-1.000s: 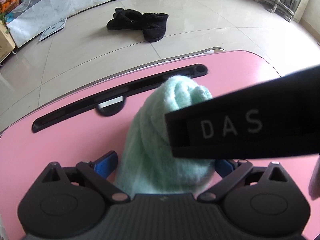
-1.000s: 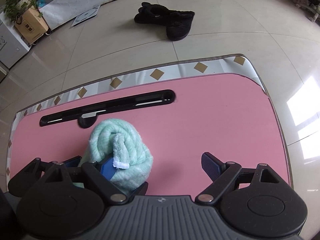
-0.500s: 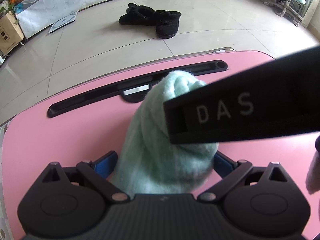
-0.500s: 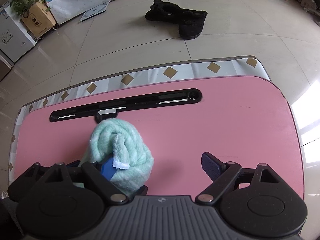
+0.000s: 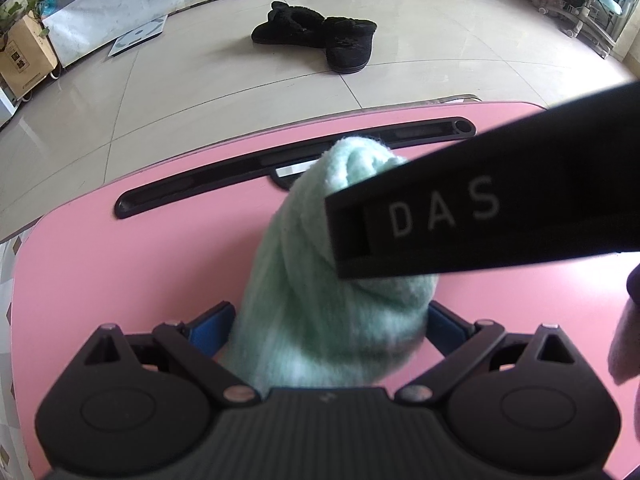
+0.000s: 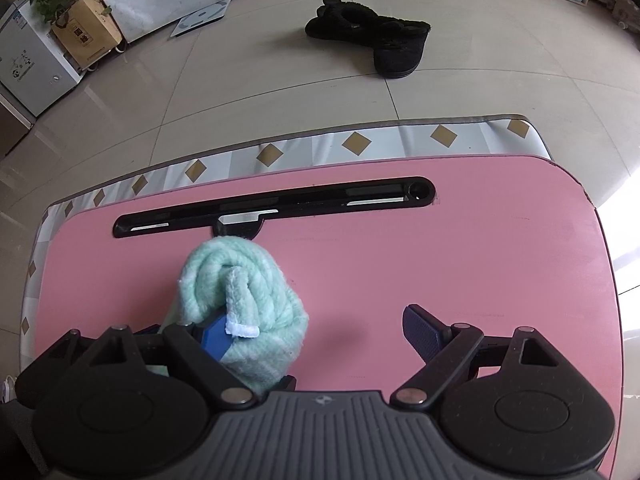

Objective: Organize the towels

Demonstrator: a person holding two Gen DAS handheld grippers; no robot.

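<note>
**Towel roll carried sideways with both grippers**

Since a second ago, the black slot (image 6: 280, 204) and the black slippers (image 6: 384, 44) have drifted rightward in both wrist views, while the mint towel (image 5: 304, 272) has kept its place between our fingers. The roll now sits just below the slot's notch rather than off to its right.

We hold the towel in the left gripper (image 5: 328, 320). Its two blue pads (image 5: 212, 320) stand either side of the roll's near end, which fills the gap between them, so we read that as a grip. The roll runs forward from those fingers, and its far tip overlaps the slot.

Our right gripper (image 6: 318, 332) has its jaws wide apart. Its left pad (image 6: 216, 336) is tucked against the coiled end of the towel beside a white hem tag. Its right pad is well apart from the cloth, over bare pink tabletop (image 6: 480, 272). In the left wrist view, this gripper's black body crosses in front of the roll, lettered DAS.

Beyond the fingers, a diamond-patterned cover (image 6: 360, 144) edges the pink top, and the slippers lie on the tiled floor.
</note>
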